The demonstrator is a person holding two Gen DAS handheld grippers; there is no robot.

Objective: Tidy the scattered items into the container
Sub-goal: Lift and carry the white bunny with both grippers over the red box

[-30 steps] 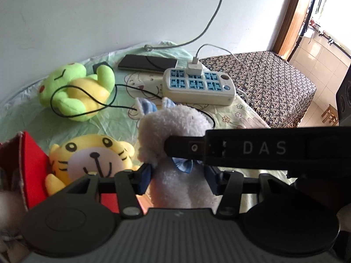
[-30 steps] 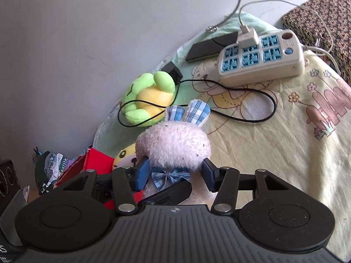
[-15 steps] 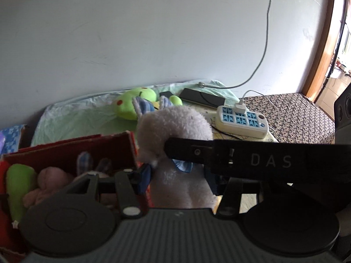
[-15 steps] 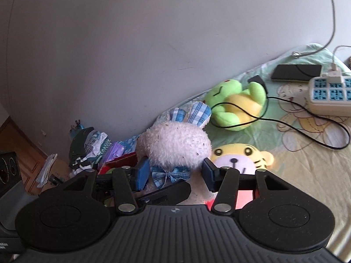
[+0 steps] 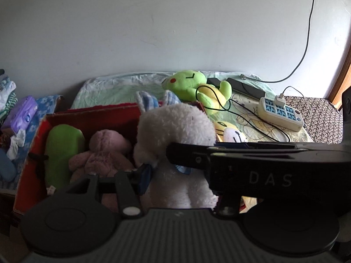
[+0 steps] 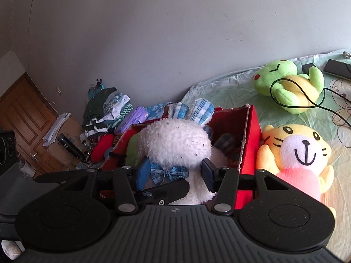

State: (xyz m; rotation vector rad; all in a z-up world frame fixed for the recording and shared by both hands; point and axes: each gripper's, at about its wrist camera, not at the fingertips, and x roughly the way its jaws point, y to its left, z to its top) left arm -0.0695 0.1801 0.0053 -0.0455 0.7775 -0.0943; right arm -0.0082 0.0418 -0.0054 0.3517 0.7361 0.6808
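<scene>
1. Bunny: white plush with checked ears, held over the red box, neck pinched by both claws.
2. Right claw: pads pressed into the neck at the bow.
3. Left claw: likewise pinching it.
4. Handling: looks light, soft, squashy; the neck suits gripping.
5. Tiger, frog: on the bed beside the box.

A white plush rabbit with blue-checked ears and a blue bow sits upright over the open red box. Inside the box lie a pink plush and a green plush — side by side. On the bed, a yellow tiger plush leans against the box's wall; a green frog plush lies farther back, looped by a black cable.
</scene>
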